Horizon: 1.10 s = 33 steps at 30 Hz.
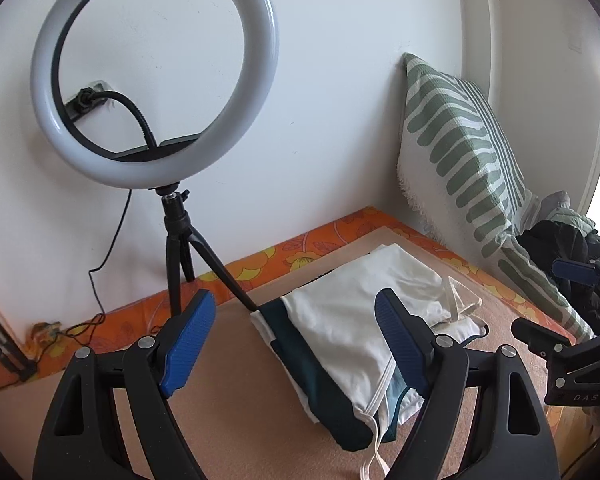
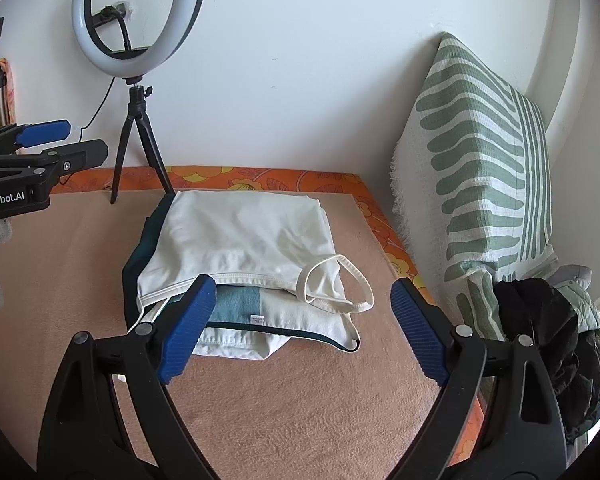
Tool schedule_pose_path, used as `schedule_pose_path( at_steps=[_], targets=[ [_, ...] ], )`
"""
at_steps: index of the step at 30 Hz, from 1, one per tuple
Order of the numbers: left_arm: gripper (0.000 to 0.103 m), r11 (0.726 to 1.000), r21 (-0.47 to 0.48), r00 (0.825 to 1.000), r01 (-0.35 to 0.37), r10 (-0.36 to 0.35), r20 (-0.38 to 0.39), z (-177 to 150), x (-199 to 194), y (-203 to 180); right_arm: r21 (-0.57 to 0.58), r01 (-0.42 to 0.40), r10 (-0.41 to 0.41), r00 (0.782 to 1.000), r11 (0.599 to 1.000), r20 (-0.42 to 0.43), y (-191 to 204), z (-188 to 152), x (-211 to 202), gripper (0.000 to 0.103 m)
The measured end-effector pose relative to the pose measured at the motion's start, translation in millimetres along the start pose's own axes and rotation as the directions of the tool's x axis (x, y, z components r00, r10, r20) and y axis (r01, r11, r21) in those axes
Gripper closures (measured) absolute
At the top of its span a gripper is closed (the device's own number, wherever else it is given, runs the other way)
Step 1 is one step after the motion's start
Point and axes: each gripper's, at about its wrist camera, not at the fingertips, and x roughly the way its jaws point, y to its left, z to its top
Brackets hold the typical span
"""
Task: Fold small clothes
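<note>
Folded clothes (image 2: pixel 244 264) stacked on peach blanket (image 2: pixel 284 400), white top uppermost, near ring light (image 1: pixel 154 76) and striped pillow (image 2: pixel 484 168). Left gripper (image 1: pixel 300 344) and right gripper (image 2: pixel 304 328) above stack, jaws spread, holding nothing.

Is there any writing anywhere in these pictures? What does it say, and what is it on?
"enRobot.AI": white letters on the black body of the left tongs, cut off at the picture's edge.
"DAS": faint letters on the black body of the right tongs.
Small white tag on the folded clothes: printed, but too small to read.
</note>
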Motion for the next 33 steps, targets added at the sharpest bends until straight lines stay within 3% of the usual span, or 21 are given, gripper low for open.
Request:
schedule_pose_path(
  at_steps=[16, 29, 33],
  targets=[
    [0.020, 1.000, -0.013, 0.998, -0.017, 0.018, 0.067, -49.2, -137.8, 45.7, 0.018, -0.061, 0.058, 0.990, 0.998, 0.125, 80.9, -20.6, -120.1, 0.011],
    [0.018, 0.999, 0.011, 0.995, -0.048, 0.047, 0.090, -118.7, -231.8, 83.9, 0.025, -0.107, 0.102, 0.984, 0.994, 0.143, 159.8, -66.4, -161.5, 0.009],
    [0.003, 0.998, 0.006, 0.993, -0.060, 0.059, 0.097, -141.0, -248.8, 89.3, 0.048, -0.102, 0.094, 0.983, 0.994, 0.156, 170.8, -79.3, -166.3, 0.005]
  ],
)
